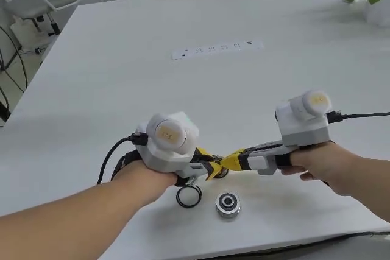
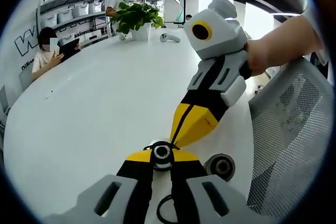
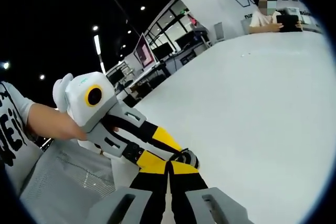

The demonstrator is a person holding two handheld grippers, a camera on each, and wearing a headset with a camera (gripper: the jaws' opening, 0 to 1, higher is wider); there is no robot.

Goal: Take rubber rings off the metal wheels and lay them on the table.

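Hidden: the rubber ring [image 1: 178, 198] lies on the table [image 1: 122, 77] beneath my left gripper [image 2: 160, 157]. In the left gripper view the jaws cover most of it.
Writing: the wall lettering [image 2: 26, 43] starts with a large "W". The rest is cut off and I cannot read it.
Left gripper: narrow, clamped on a metal wheel [image 2: 161, 152] at its tips.
Right gripper [image 3: 168, 170]: jaws nearly together, tips against that wheel's rim. I cannot tell whether they pinch anything.
Second wheel [image 1: 228, 204]: flat on the table, just beside the left gripper's tips and near the ring.
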